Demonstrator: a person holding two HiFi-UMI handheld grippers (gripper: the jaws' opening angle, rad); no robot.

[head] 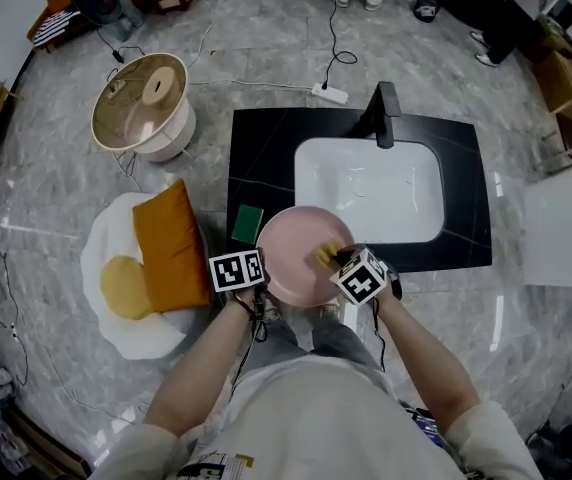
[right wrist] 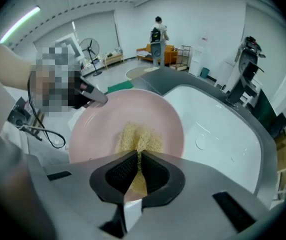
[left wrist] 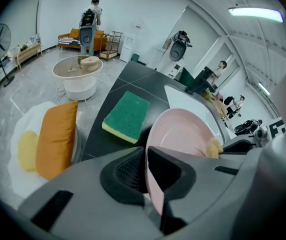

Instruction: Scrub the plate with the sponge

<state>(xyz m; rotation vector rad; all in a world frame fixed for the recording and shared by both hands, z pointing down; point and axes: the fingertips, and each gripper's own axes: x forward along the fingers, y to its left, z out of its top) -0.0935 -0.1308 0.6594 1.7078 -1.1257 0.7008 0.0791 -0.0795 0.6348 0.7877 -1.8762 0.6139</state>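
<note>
Fingers [left wrist: 128, 171] of the left gripper [left wrist: 145, 166] pinch the rim of the stiff, probably slippery plate [left wrist: 183, 134] near the sink [head: 366, 188], while those of the right gripper [right wrist: 137, 155] squeeze the soft sponge [right wrist: 138, 136].

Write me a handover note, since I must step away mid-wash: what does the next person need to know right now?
Left hand-held gripper: shut on the rim of the pink plate, holding it tilted at the near edge of the black counter, beside the white sink.
Right hand-held gripper: shut on the yellow sponge, which is pressed to the plate's face.
A green sponge lies unused on the counter, left of the plate.
Done: plate and sponge gripped and brought together.
Left: scrub the whole face. How clean it is cannot be told.
</note>
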